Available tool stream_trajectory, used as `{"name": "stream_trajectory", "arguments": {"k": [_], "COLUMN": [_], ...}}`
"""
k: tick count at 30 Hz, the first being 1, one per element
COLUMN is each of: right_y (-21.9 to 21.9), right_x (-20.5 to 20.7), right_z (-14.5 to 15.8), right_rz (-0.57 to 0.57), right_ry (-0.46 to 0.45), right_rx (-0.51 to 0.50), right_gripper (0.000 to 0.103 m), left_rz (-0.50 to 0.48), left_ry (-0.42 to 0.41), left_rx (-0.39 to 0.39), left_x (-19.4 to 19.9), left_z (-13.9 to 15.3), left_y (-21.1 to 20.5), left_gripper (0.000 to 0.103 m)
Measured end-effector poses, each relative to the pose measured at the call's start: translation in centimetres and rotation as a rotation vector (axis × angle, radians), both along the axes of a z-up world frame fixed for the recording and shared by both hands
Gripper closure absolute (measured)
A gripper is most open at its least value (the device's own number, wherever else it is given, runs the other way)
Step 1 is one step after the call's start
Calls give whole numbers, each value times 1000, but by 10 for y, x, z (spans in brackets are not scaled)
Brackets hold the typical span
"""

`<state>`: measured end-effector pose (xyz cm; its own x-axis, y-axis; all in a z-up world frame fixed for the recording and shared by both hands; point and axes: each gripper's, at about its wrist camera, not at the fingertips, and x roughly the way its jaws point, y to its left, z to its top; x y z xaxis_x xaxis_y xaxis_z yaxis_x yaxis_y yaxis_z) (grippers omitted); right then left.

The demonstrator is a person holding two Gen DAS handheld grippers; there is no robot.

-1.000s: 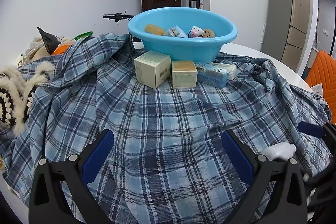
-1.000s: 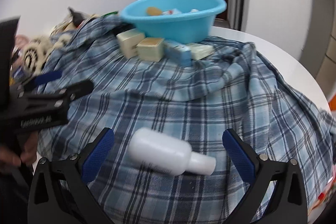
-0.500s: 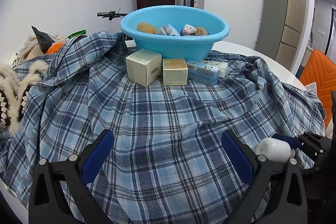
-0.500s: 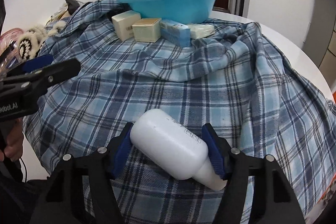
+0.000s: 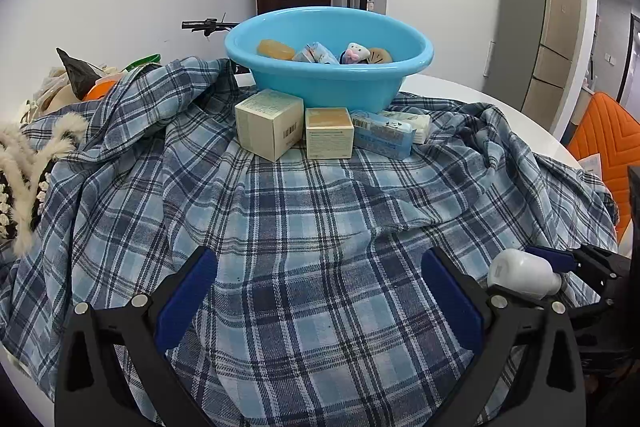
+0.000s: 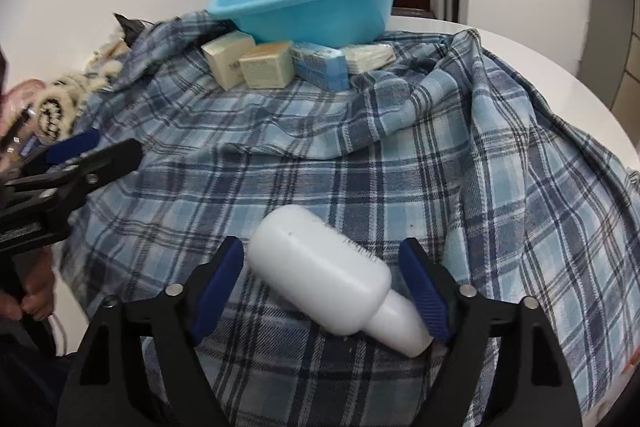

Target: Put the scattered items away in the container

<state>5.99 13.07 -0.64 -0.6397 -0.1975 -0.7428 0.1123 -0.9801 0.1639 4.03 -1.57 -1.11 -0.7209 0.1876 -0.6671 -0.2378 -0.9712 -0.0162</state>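
Observation:
A blue basin point(image 5: 329, 57) stands at the back of a plaid cloth point(image 5: 304, 219) and holds several small items. Four boxes lie in front of it: a cream box point(image 5: 268, 123), a tan-topped box point(image 5: 329, 132), a blue box point(image 5: 382, 135) and a pale packet point(image 5: 416, 123). My right gripper point(image 6: 322, 287) is shut on a white bottle point(image 6: 320, 275) lying slantwise, cap toward me. The bottle also shows in the left wrist view point(image 5: 520, 271). My left gripper point(image 5: 320, 291) is open and empty over the cloth. The basin point(image 6: 312, 1) and boxes point(image 6: 276, 65) show in the right wrist view.
A fluffy cream and black item point(image 5: 20, 183) lies at the left edge, with bags point(image 5: 76, 75) behind it. An orange chair point(image 5: 608, 143) stands to the right. The white round table point(image 6: 532, 67) shows beyond the cloth. The left gripper appears in the right wrist view point(image 6: 72, 171).
My right gripper closed on the white bottle and lifted it a little off the cloth. My left gripper stayed open and drew slightly back.

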Motion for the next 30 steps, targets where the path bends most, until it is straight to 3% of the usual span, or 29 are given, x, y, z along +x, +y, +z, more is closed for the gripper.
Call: {"name": "stream_trajectory", "arguments": {"k": [6,8,9,18,20,22,30], "right_y": [6,4,4,-5,-6,-5,-12], "right_x": [9,8,6,0,-2,-5,-20], "right_z": [-1,-4,-5,0,-1,0,0], "right_rz": [38,43,37,27,37,33,77], "right_ry": [15,0,-8,22,24,36,88], "right_rx": [35,49,54,24,11,-2,21], "right_gripper": [27,59,61,61,47,40,40], "left_rz": [-10,-15,-17,-21,-19,-18,-23], "left_ry": [-2,-6,-8,-15,-17,-18,-23], "left_rx": [-4,-7,-8,-7,-4,-3,-8], "left_x": [1,1,1,1,1,0,-1], "left_z": [-1,-2,-3,-4,-5,-5,-6], "left_y": [3,5,5,5,4,4,4], "left_gripper": [0,0,0,0,0,0,0]}}
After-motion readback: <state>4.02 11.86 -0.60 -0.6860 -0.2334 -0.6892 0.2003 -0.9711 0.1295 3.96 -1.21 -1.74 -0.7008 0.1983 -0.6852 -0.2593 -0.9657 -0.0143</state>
